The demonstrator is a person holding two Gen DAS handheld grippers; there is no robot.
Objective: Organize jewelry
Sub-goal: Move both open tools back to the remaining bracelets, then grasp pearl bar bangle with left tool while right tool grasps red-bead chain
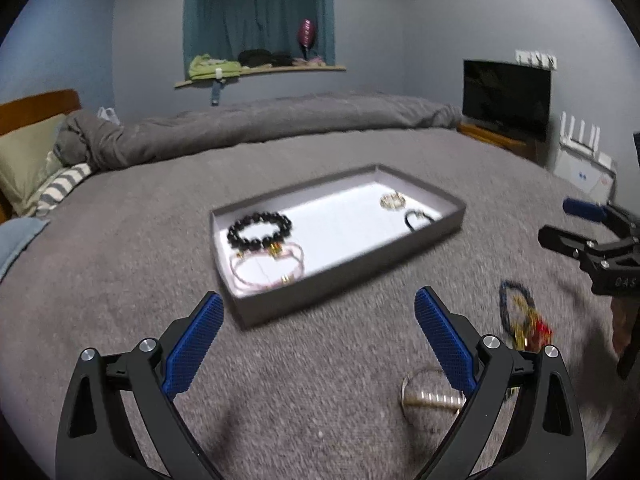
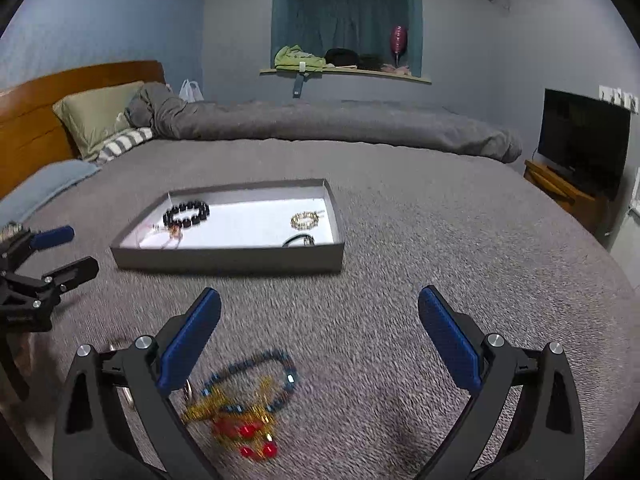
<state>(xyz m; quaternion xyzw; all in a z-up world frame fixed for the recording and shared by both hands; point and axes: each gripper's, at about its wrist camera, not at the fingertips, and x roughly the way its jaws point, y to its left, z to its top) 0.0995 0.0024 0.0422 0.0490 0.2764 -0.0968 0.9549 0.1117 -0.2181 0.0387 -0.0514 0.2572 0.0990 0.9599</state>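
A grey tray (image 1: 352, 284) (image 2: 228, 258) with a white floor lies on the grey bedspread. In it are a black bead bracelet (image 1: 259, 231) (image 2: 187, 214), a pink bracelet (image 1: 267, 270), a gold bracelet (image 1: 392, 200) (image 2: 305, 220) and a black cord piece (image 1: 418, 218) (image 2: 298, 240). On the bedspread lie a blue bead bracelet tangled with gold and red pieces (image 2: 244, 404) (image 1: 520, 318) and a clear-and-gold bangle (image 1: 430, 398). My left gripper (image 1: 320, 336) is open and empty before the tray. My right gripper (image 2: 320, 336) is open and empty, above the blue bracelet's right.
A rolled grey duvet (image 1: 280, 124) lies across the far side of the bed. Pillows (image 2: 100, 116) and a wooden headboard (image 2: 32, 120) are at the left. A TV (image 2: 580, 140) on a wooden stand is at the right.
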